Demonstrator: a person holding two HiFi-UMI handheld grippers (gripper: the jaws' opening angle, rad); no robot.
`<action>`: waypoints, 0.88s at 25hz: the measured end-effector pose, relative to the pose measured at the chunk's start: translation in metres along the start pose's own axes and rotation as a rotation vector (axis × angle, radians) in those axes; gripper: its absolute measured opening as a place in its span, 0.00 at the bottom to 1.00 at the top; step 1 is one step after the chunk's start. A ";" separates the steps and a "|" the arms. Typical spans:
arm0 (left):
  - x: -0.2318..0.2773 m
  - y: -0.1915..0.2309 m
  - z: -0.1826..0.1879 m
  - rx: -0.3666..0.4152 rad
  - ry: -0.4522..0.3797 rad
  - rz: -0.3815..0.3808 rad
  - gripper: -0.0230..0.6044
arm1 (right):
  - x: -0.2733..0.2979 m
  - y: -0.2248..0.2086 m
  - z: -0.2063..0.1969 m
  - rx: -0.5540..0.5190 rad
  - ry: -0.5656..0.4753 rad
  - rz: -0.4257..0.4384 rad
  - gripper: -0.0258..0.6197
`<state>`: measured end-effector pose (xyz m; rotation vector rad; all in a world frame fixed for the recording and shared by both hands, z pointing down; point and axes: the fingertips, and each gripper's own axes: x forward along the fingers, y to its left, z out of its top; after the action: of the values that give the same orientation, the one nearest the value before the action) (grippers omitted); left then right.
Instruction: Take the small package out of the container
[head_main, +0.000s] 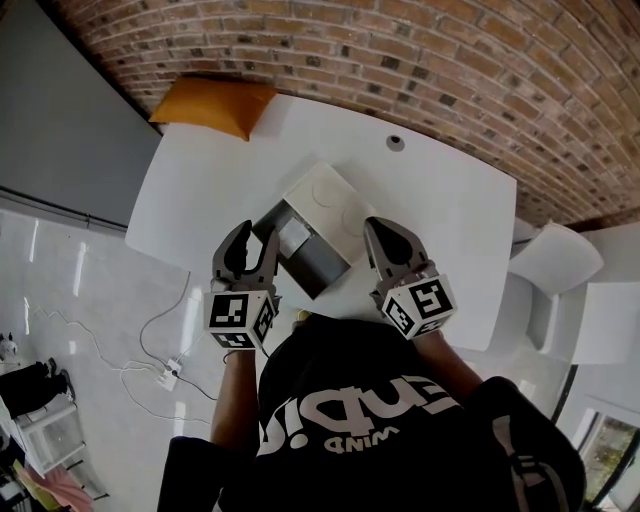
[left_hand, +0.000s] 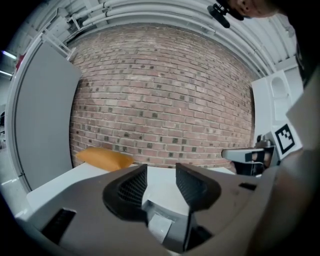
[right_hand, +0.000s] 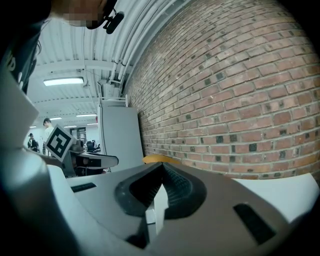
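An orange pouch (head_main: 213, 105) lies on the white bench (head_main: 450, 220), well beyond the left jaws. The left gripper (head_main: 258, 235) holds its jaws apart, pressing on nothing. Just ahead of and below them, the small package (head_main: 293, 237) sits in the open mouth of the container (head_main: 330, 195). The right gripper (head_main: 380, 232) has its jaws clamped on the container's thin white edge.

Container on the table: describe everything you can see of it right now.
The container is a grey, plastic-looking box whose white lid, with round mouldings, lies open at its far side. It sits askew on the white table, near the front edge. A pale flat item shows in its opening. The right gripper has its jaws shut on a thin white edge, apparently the lid; the left gripper is open at its left corner.
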<state>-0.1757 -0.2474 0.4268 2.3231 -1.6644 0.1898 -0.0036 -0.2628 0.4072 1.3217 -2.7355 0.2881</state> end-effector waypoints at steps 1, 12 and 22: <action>0.001 0.000 -0.001 -0.003 0.006 -0.002 0.30 | 0.000 0.000 0.000 0.000 0.001 -0.001 0.04; 0.015 0.000 -0.012 0.011 0.059 -0.049 0.35 | -0.002 -0.003 -0.003 0.009 0.003 -0.020 0.04; 0.035 0.009 -0.056 0.046 0.196 -0.080 0.35 | -0.004 -0.002 -0.004 0.012 0.005 -0.024 0.04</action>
<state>-0.1701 -0.2650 0.4908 2.3153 -1.4858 0.4284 0.0005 -0.2600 0.4111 1.3540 -2.7162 0.3055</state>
